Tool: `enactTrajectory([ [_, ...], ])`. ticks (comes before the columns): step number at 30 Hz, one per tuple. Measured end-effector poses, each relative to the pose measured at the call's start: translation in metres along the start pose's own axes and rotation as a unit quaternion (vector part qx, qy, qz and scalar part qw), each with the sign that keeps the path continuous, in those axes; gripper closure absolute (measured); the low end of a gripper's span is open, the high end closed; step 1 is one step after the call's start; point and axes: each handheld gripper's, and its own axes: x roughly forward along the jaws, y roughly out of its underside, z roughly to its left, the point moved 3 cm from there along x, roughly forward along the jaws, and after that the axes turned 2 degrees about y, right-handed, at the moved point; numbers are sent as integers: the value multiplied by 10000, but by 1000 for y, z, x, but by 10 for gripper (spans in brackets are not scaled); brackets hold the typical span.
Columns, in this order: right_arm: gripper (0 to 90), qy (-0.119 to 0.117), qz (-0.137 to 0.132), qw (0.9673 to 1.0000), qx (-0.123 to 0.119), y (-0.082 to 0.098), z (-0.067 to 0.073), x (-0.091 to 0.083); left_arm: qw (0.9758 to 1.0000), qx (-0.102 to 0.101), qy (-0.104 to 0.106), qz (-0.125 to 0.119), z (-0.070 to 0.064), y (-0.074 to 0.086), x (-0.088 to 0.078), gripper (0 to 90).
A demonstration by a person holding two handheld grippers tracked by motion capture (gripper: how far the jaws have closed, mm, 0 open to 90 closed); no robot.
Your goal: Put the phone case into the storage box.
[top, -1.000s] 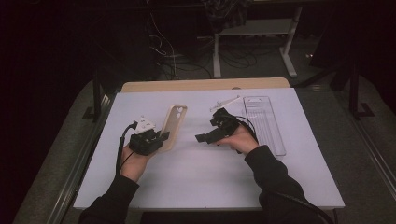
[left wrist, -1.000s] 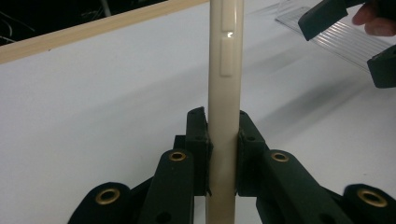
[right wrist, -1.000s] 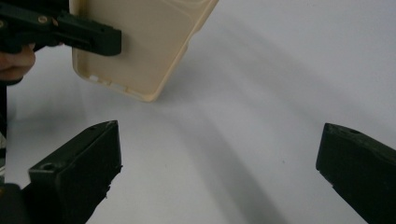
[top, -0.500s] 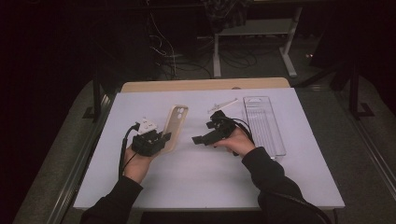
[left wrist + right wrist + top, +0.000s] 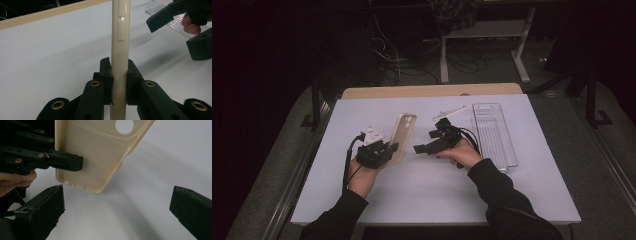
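A cream phone case (image 5: 402, 136) is held on edge over the white table by my left gripper (image 5: 388, 150), which is shut on its lower end. In the left gripper view the case (image 5: 120, 50) stands upright between the two black pads. My right gripper (image 5: 424, 148) sits just right of the case, open with nothing between its fingers. From the right gripper view, the case's hollow inner side (image 5: 100, 152) and round camera hole face me, and the left gripper (image 5: 67, 161) clamps the case from the left.
A clear plastic tray (image 5: 493, 134) lies lengthwise at the right of the white table (image 5: 362, 200). A small white stick-like part (image 5: 450, 111) rests behind the right gripper. A wooden board edge (image 5: 432, 90) runs along the far side.
The right gripper has moved left and slightly nearer, closing in on the case. The left gripper keeps its hold on the case, which stays nearly in place.
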Motion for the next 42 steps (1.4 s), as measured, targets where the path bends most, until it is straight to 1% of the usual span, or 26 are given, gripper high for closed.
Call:
enactTrajectory([
  [3,0,-44,-64,9999,67,-1,1,0,10000,-42,10,-11,-2,0,1,796],
  [4,0,-62,-89,9999,73,-2,1,0,10000,-2,6,2,-2,0,1,797],
  [7,0,-115,-135,9998,83,-2,2,0,10000,16,-2,-4,-3,0,2,797],
  [10,0,-150,-148,9997,105,-3,3,0,10000,8,12,-12,-6,0,4,796],
  [12,0,-164,-135,9997,115,-3,4,0,10000,24,26,18,-8,0,4,797],
  [15,0,-194,-162,9996,129,-3,5,0,10000,45,50,-38,-11,-1,6,796],
  [16,0,-202,-161,9996,138,-3,5,1,10000,70,48,-1,-12,-1,6,797],
  [18,0,-209,-153,9996,128,-4,5,1,9999,83,58,-24,-13,-1,6,796],
  [21,0,-233,-165,9995,165,-4,7,1,10000,45,68,-34,-17,-1,7,796],
  [23,0,-244,-169,9994,172,-5,7,2,9999,97,74,-23,-18,-1,8,797],
  [26,0,-238,-178,9993,222,-5,7,2,9999,105,91,-45,-20,-1,9,796],
  [28,0,-241,-199,9993,206,-5,7,2,9999,92,97,-61,-22,-2,9,796],
  [30,0,-296,-229,9990,261,-5,7,2,9999,72,113,-98,-23,-2,10,796],
  [31,0,-302,-231,9989,265,-5,7,2,9999,114,115,-59,-24,-2,10,796],
  [33,0,-298,-239,9989,268,-6,7,2,9998,110,137,-27,-25,-1,11,796],
  [37,0,-327,-292,9986,285,-7,7,0,9997,166,167,-45,-29,-1,13,796],
  [38,0,-329,-301,9986,295,-7,7,0,9997,133,178,-55,-31,-2,13,797],
  [42,0,-344,-322,9982,374,-7,6,0,9996,219,178,-19,-34,-2,13,797],
])
